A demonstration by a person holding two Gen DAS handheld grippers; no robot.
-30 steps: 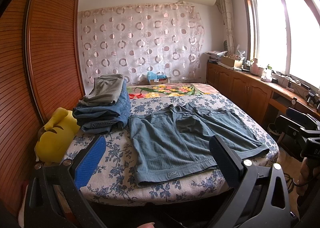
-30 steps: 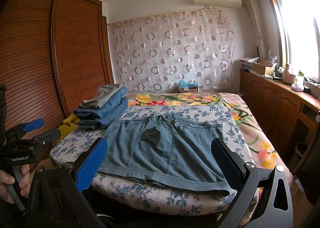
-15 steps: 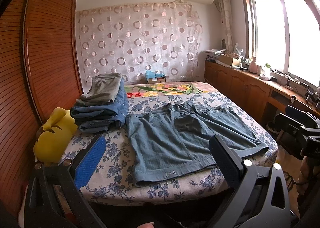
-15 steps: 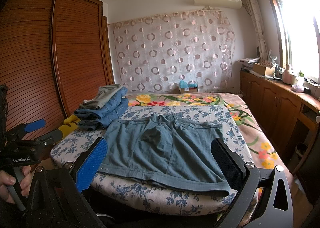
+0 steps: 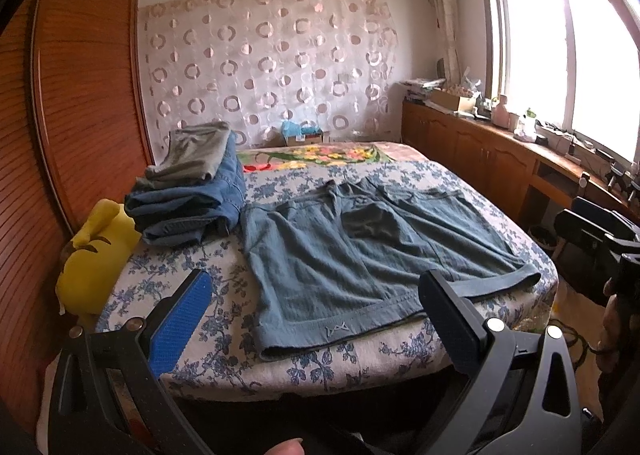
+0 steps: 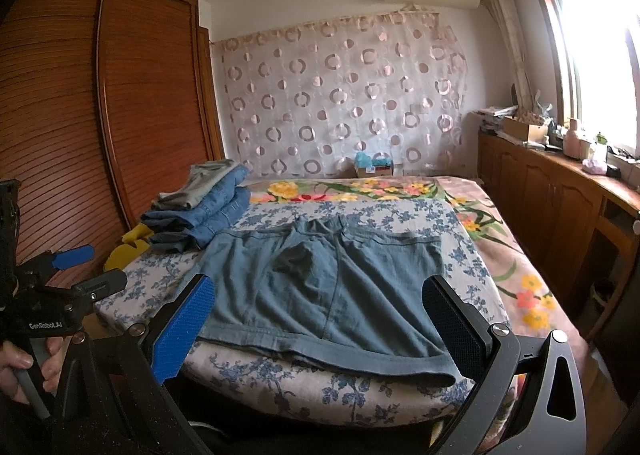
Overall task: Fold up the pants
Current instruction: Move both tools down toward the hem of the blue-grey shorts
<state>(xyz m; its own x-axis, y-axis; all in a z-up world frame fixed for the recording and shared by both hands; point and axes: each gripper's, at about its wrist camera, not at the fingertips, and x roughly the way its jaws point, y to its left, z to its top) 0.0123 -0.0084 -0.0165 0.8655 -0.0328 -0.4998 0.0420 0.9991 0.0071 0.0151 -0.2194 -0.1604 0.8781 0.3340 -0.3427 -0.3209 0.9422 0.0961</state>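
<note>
Hovering short of the bed's foot edge, the left gripper [image 5: 316, 319] has its jaws spread wide with nothing between them, and the right gripper [image 6: 320, 319] is released the same way, fingers apart and empty. Beyond both lies the pair of blue-grey pants [image 5: 372, 251], spread flat on the floral bedspread [image 5: 192, 279] with the waistband at the far side and the hem ends toward the grippers; neither gripper touches the cloth. From the left wrist view the near hem runs just inside the bed's edge, and the right leg's hem reaches close to the bed's right corner. A stack of folded clothes [image 5: 192, 195] sits just beside the pants' far left corner, with a yellow plush toy [image 5: 92, 255] at the bed's left edge near the wooden wardrobe [image 5: 80, 95]. Bare bedspread shows left of the pants and beyond the waistband. In the right wrist view, open quilt lies to the pants' right, and a hand [image 6: 28, 363] grips the left tool's handle; the left wrist view shows the other tool at its right edge.
</note>
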